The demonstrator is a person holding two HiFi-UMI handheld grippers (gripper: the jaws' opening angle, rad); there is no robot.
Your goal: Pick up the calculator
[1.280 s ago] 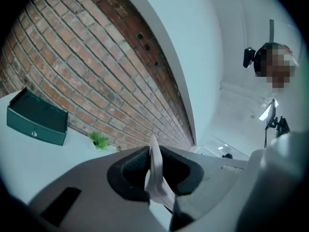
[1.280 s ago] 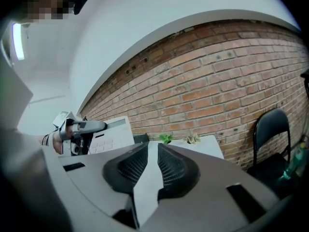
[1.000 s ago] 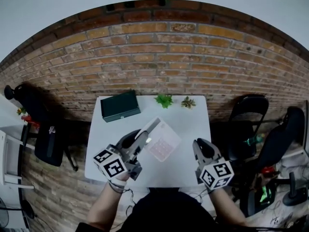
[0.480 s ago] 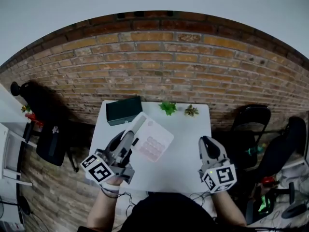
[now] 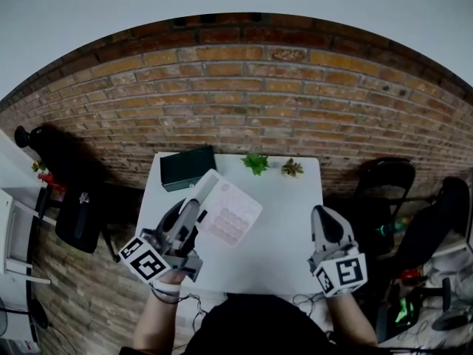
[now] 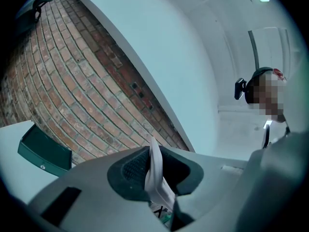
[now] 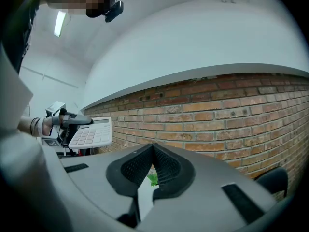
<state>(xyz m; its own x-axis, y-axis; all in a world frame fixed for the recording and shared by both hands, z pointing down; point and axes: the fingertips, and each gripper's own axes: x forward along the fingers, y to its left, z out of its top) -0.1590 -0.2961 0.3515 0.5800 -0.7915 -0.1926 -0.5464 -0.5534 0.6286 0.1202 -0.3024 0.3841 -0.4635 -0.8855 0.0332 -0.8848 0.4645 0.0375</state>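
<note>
Calculator (image 5: pixel 230 214) held off the table in the left gripper (image 5: pixel 198 207), keyed face up.

A white table (image 5: pixel 284 231) is seen against a brick wall, with a dark green box (image 5: pixel 188 167) at its far left corner. Above its left part the calculator is clamped by one edge between the closed left jaws, its long axis slanted and its display end pointed toward the wall. The right gripper (image 5: pixel 325 214) is held well apart over the table's right edge, jaws closed on nothing. Two small plants (image 5: pixel 256 163) are set by the wall.
</note>
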